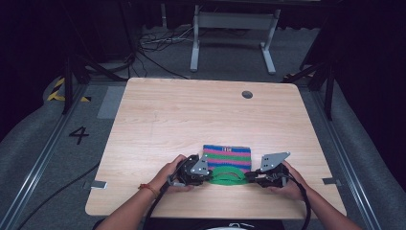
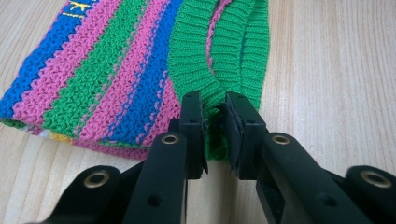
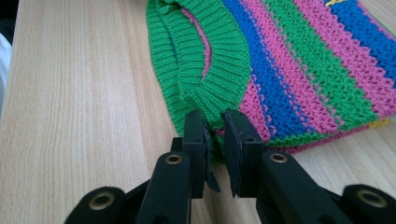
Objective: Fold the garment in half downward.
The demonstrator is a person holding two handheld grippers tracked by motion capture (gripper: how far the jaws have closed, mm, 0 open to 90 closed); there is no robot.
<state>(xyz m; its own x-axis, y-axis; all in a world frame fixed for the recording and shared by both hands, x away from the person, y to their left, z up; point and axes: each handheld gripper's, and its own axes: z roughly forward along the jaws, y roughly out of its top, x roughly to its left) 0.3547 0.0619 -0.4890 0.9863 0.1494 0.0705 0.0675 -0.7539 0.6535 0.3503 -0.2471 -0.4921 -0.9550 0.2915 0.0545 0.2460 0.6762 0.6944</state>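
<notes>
Wooden table (image 1: 158, 115), near edge: striped knit bag (image 1: 227, 157) lies crosswise; we reckon left gripper (image 1: 209, 172) and right gripper (image 1: 250, 178) pinch green handle (image 1: 229, 176) ends, jaws nearly closed.

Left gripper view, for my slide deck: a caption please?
Left hand-held gripper pinching the green ribbed band of a striped knit piece on a wooden table.

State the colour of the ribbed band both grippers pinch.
Green ribbed knit band; clearest in the left gripper view.

Both hands low, left gripper (image 1: 209, 176) and right gripper (image 1: 248, 179) facing inward, fingers nearly closed.
</notes>
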